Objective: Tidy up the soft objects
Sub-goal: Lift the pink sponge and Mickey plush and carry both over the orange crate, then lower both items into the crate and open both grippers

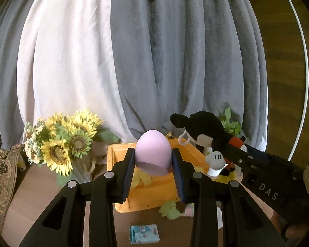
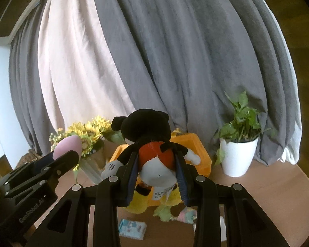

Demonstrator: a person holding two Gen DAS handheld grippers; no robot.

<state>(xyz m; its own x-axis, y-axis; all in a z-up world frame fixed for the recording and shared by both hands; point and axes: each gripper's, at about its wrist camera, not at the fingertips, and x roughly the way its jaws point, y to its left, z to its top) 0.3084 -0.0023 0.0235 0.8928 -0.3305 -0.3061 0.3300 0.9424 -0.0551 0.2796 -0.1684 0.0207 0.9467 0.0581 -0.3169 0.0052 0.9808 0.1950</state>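
Grey and white curtains hung behind a brown table (image 1: 41, 185). The left gripper (image 1: 153, 164) was clamped on a lilac egg-shaped toy (image 1: 153, 152), held above the orange bin (image 1: 117, 154). The right gripper (image 2: 157, 168) was clamped on a mouse plush (image 2: 152, 144) at the torso, over the bin's right side. Both were judged light and squashy. Yellow soft pieces (image 1: 143, 179) lay in the bin.

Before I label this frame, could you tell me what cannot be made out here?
- Orange bin contents: left wrist view, hidden by the purple egg.
- Mouse plush face: right wrist view, turned away.
- Blue packet print: too small.
- Pale toys: cut off by the right gripper.
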